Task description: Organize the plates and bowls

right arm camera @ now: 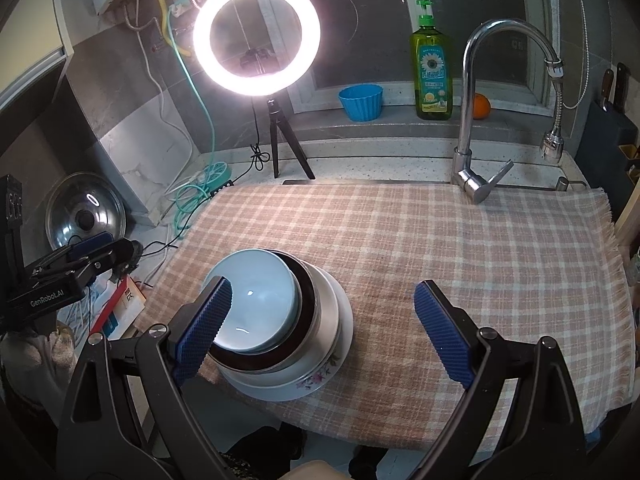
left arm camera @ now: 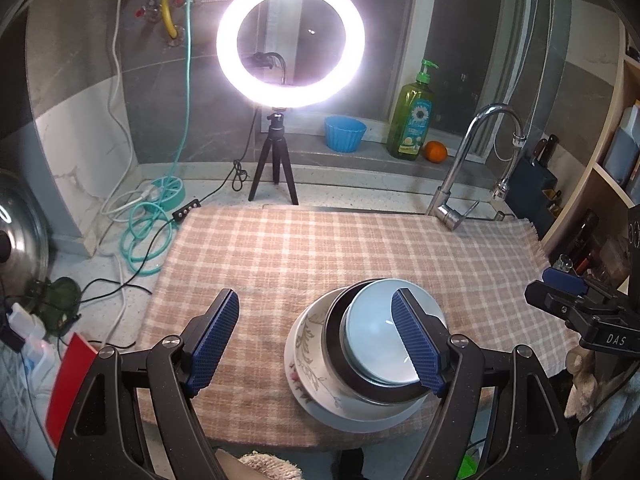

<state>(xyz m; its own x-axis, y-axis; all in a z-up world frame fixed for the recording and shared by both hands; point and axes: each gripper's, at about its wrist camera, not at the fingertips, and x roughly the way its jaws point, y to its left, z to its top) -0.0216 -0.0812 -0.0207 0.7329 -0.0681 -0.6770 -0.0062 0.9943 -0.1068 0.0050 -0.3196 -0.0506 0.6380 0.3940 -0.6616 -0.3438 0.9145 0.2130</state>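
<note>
A pale blue bowl (right arm camera: 256, 300) nests in a metal bowl (right arm camera: 310, 320) atop a floral plate (right arm camera: 320, 376), near the checked cloth's (right arm camera: 400, 240) front edge. Both grippers' fingers are spread, released; the left gripper (left arm camera: 332, 340) and right gripper (right arm camera: 324, 328) each hide part of the stack.

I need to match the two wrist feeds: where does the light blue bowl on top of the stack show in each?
Left wrist: light blue bowl lower right of centre, partly behind the left gripper's right finger.
Right wrist: same bowl lower left of centre, behind the right gripper's left finger.
Shared landmark: ring light upper centre-left.
</note>
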